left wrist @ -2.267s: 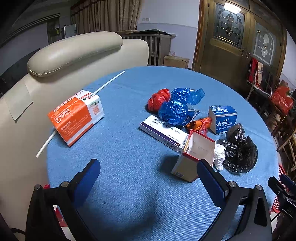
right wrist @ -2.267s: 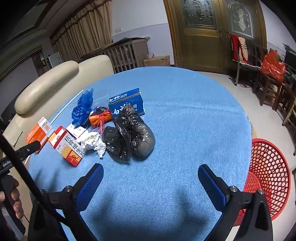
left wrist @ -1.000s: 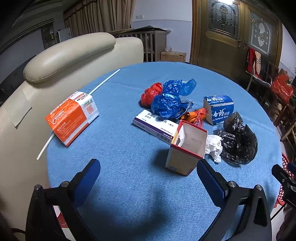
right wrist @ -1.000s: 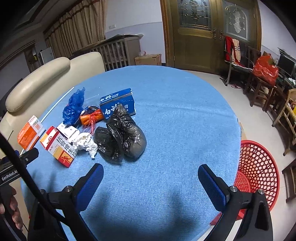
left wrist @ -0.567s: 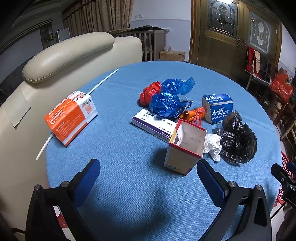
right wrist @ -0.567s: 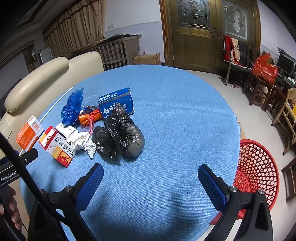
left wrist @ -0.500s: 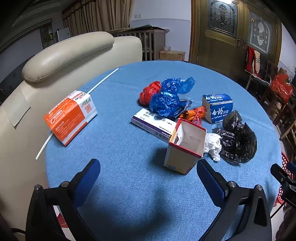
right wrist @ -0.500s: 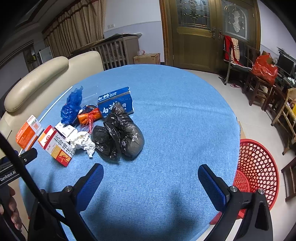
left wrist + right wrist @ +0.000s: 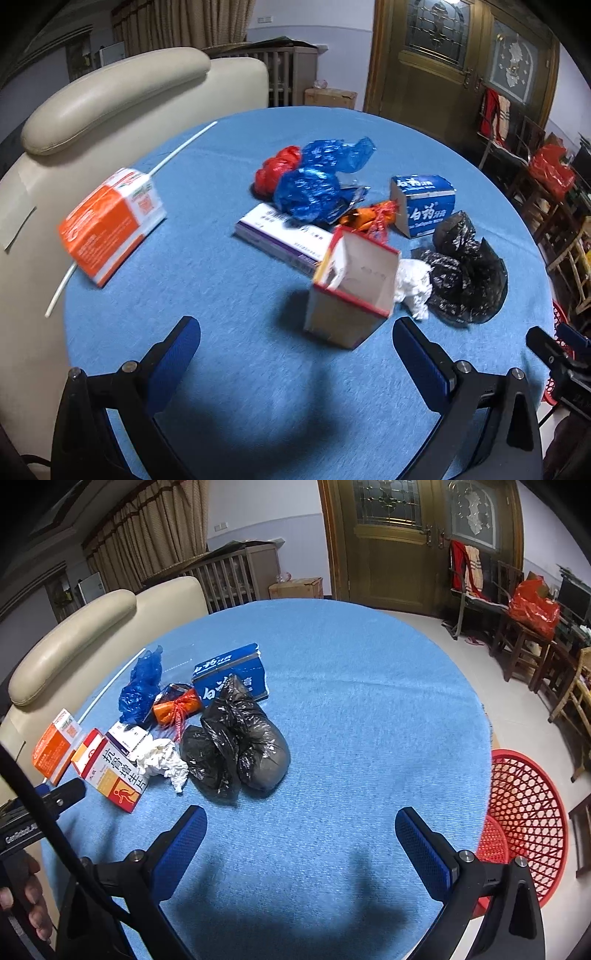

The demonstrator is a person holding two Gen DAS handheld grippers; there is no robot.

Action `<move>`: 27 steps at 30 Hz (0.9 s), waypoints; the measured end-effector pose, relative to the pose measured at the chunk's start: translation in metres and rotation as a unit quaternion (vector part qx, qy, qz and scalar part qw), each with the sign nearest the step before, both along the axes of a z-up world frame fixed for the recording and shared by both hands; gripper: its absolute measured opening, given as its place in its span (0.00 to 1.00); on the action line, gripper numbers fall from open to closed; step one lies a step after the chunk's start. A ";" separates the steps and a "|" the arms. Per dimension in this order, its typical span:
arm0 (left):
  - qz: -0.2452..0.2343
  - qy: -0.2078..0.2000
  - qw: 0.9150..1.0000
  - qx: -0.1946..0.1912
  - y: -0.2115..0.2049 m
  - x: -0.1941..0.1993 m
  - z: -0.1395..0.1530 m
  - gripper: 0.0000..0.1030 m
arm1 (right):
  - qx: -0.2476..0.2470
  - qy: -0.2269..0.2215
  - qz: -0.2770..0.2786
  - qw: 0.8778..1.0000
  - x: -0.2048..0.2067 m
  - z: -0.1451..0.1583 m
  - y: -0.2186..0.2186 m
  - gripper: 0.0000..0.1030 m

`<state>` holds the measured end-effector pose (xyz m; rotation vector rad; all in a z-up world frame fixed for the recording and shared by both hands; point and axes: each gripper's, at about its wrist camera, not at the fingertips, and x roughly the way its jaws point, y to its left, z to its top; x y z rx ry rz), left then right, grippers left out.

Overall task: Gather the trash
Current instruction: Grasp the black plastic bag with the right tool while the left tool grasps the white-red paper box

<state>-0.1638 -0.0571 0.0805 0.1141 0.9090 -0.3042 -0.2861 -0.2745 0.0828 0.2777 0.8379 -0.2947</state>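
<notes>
The left gripper (image 9: 295, 347) is hovering with jaws wide apart, lining up on the open red-edged box (image 9: 351, 284) just ahead; the right gripper (image 9: 301, 843), equally spread, is facing the black bag (image 9: 236, 742), with the red basket (image 9: 524, 819) waiting on the floor beside the table (image 9: 369, 701).
</notes>
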 end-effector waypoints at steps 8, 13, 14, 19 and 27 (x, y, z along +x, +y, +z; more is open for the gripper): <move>-0.047 0.017 0.999 0.010 -0.028 0.021 -0.022 0.48 | 0.003 0.006 0.007 1.000 0.015 -0.006 0.000 1.00; -0.042 0.011 0.999 -0.016 -0.011 0.015 -0.020 0.45 | -0.008 0.008 0.017 1.000 0.037 -0.005 0.003 1.00; -0.039 0.011 0.999 -0.020 -0.005 0.014 -0.018 0.45 | -0.010 0.007 0.019 1.000 0.043 -0.004 0.004 1.00; -0.020 0.002 0.999 -0.028 0.022 0.003 -0.008 0.45 | -0.004 0.002 0.040 0.999 0.070 -0.004 0.007 1.00; -0.012 0.003 1.000 -0.028 0.038 0.003 -0.004 0.45 | 0.021 0.001 0.057 0.998 0.099 -0.016 0.006 0.97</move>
